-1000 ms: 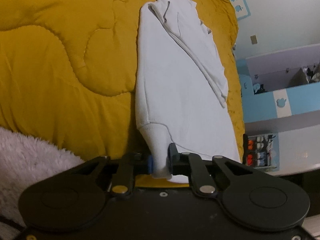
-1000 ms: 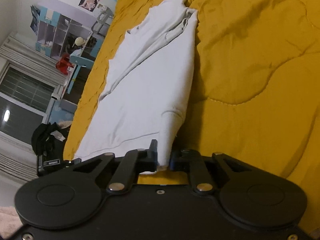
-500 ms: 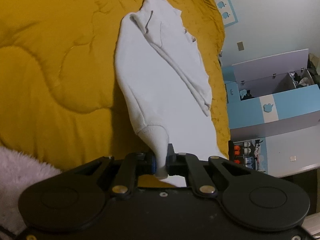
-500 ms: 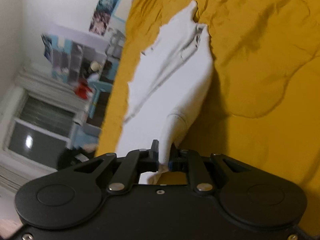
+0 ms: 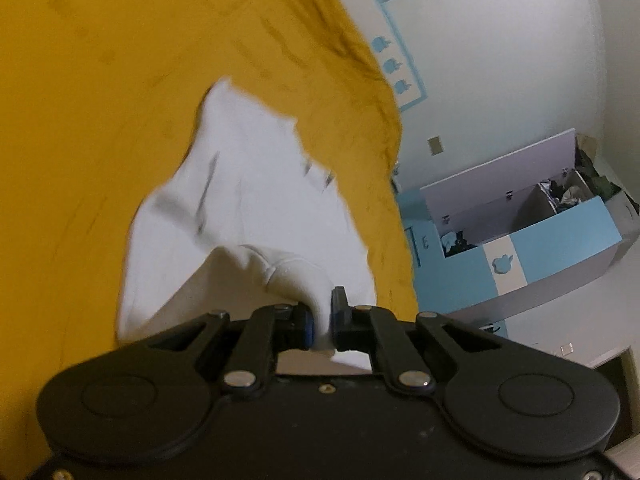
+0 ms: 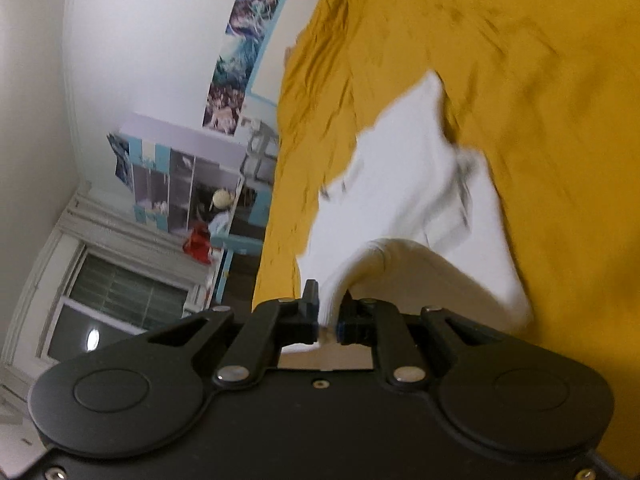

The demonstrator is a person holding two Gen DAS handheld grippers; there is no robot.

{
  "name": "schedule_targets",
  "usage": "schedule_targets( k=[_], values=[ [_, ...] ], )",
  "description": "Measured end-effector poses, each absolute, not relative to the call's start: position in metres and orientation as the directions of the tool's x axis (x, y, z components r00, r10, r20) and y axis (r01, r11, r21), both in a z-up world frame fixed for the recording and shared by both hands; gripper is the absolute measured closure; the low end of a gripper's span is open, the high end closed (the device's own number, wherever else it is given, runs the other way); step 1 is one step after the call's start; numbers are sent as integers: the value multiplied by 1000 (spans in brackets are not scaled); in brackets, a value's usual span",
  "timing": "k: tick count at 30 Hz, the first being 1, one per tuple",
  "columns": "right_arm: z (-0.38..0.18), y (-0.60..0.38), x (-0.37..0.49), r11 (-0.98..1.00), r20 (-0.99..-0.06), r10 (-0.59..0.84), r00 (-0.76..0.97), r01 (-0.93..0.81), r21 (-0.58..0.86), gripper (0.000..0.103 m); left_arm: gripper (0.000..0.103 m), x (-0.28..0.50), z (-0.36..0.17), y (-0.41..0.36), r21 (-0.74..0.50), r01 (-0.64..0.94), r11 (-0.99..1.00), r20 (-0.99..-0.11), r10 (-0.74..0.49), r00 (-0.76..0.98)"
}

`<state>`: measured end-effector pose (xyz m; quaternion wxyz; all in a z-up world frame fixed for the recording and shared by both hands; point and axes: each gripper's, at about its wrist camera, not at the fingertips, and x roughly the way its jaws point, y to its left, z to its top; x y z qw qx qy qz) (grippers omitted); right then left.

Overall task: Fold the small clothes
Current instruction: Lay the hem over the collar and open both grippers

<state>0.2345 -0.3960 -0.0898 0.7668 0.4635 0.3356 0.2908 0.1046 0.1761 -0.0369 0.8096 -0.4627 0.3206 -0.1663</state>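
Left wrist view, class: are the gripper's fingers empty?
No: the left gripper is shut on a ribbed edge of the white garment, with cloth pinched between its fingers.

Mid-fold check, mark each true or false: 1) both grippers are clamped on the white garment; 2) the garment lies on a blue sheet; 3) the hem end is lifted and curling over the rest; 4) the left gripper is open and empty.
1) True: the left gripper and right gripper each pinch the white garment.
2) False: it lies on a yellow quilt.
3) True: the gripped end arches over the flat part.
4) False: it is shut on fabric.
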Motion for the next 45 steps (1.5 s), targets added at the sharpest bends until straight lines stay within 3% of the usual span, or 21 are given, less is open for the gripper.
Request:
schedule_targets(
  k=[6, 9, 11, 12, 13, 15, 18, 23, 27, 31, 34, 45],
  values=[
    [-67, -370, 346, 472, -278, 717, 639, -152, 869, 94, 98, 225, -14, 190, -823, -13, 568, -374, -525, 764],
    [-64, -350, 401, 519, -313, 667, 676, -121, 846, 91, 91, 285, -19, 195, -771, -84, 631, -453, -452, 768],
    [-71, -339, 430, 571, -410, 581, 703, 7, 821, 73, 90, 305, -25, 200, -718, -209, 664, -531, -328, 781],
    [-73, -336, 436, 591, -456, 530, 715, 75, 804, 50, 87, 310, -27, 204, -724, -241, 646, -541, -315, 780],
    [-74, -335, 438, 598, -474, 500, 725, 106, 794, 45, 86, 308, -29, 208, -757, -240, 608, -514, -327, 793],
    [-77, -334, 427, 586, -448, 508, 736, 86, 806, 45, 74, 293, -31, 211, -809, -188, 557, -440, -363, 821],
    [-88, -334, 391, 561, -425, 602, 676, 21, 828, 45, 73, 259, -33, 205, -804, -164, 572, -436, -379, 816],
    [-108, -342, 299, 596, -457, 653, 604, -38, 802, 44, 71, 184, -59, 190, -736, -268, 622, -568, -351, 745],
    [-124, -351, 250, 653, -522, 602, 605, 3, 757, 43, 66, 153, -87, 179, -759, -306, 575, -579, -382, 720],
    [-142, -350, 249, 653, -553, 556, 620, 85, 752, 42, 65, 156, -118, 169, -796, -388, 464, -575, -378, 726],
    [-154, -349, 259, 649, -560, 520, 645, 128, 750, 42, 65, 145, -137, 163, -754, -469, 460, -628, -298, 718],
    [-165, -335, 290, 594, -552, 487, 677, 207, 777, 42, 60, 188, -145, 157, -768, -499, 402, -609, -217, 763]
  ],
)
